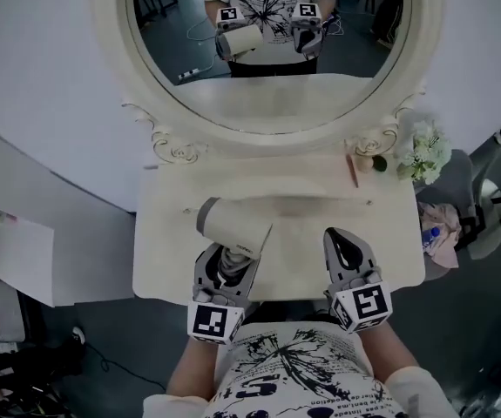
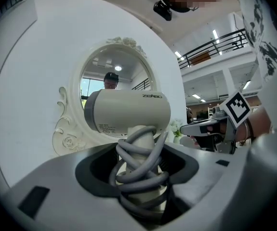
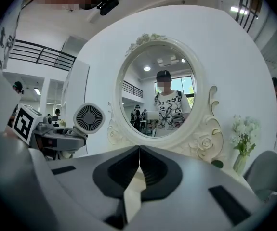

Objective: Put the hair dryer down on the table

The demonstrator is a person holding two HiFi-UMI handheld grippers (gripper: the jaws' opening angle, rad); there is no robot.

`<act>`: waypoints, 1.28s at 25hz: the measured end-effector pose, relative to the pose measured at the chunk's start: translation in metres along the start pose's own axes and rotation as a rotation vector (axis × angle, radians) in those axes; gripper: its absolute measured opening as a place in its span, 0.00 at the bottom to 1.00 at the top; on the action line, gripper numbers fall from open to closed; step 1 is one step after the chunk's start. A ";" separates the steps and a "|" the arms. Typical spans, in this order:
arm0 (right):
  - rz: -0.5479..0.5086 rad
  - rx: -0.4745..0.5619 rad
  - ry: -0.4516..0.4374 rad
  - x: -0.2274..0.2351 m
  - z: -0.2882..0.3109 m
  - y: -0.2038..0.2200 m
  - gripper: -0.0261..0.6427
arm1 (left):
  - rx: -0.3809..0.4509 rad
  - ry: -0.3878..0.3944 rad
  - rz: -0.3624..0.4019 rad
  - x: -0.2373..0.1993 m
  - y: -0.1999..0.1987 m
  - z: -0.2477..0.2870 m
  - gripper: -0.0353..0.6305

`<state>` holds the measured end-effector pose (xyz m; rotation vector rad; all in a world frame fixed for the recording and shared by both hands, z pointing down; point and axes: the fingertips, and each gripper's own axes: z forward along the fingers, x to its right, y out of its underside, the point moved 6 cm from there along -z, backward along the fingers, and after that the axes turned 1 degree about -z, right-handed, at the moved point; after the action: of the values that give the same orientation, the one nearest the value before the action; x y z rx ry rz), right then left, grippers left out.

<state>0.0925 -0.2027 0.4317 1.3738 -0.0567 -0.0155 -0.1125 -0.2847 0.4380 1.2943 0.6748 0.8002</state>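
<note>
The hair dryer [image 1: 231, 225] is being gripped by its cord-wrapped handle in the left gripper [image 1: 226, 266], over the near edge of the table [image 1: 302, 268]. The right gripper [image 1: 348, 249] is being held closed and empty beside it. The lowering step seems to be in hand. Next, the dryer needs to be laid flat before the mirror [image 1: 267, 94] and released.

Ornate cream oval mirror [image 1: 276, 103], curved white wall [image 1: 41, 85], dark floor [image 1: 119, 338], white flowers [image 1: 424, 151], ceiling strip lights [image 2: 217, 34]

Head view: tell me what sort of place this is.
Likely a dressing-table setup staged inside a large open hall: a cream vanity table under an ornate oval mirror, white flowers beside it, and a balcony railing and ceiling lights beyond.
</note>
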 end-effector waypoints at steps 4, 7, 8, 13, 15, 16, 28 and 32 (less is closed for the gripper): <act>0.031 -0.012 0.041 -0.007 0.015 0.016 0.07 | -0.057 0.056 0.013 -0.018 0.023 0.011 0.44; 0.044 -0.018 0.041 -0.013 0.023 0.032 0.07 | -0.117 0.087 0.005 -0.026 0.048 0.016 0.44; 0.044 -0.018 0.038 -0.014 0.025 0.036 0.07 | -0.140 0.098 0.002 -0.027 0.058 0.017 0.44; 0.023 0.006 0.047 -0.017 0.030 0.051 0.07 | -0.261 0.156 0.002 -0.027 0.100 0.029 0.44; 0.021 0.001 0.044 -0.018 0.032 0.056 0.07 | -0.321 0.185 0.026 -0.025 0.117 0.033 0.44; 0.021 -0.004 0.042 -0.019 0.034 0.059 0.07 | -0.352 0.201 0.042 -0.023 0.126 0.035 0.44; 0.038 -0.040 0.036 -0.026 0.042 0.078 0.07 | -0.556 0.349 0.143 -0.002 0.179 0.058 0.44; 0.046 -0.053 0.049 -0.023 0.039 0.081 0.07 | -0.622 0.355 0.125 -0.003 0.189 0.063 0.44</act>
<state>0.0657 -0.2242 0.5183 1.3194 -0.0466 0.0553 -0.0882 -0.3066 0.6350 0.6363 0.5589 1.2425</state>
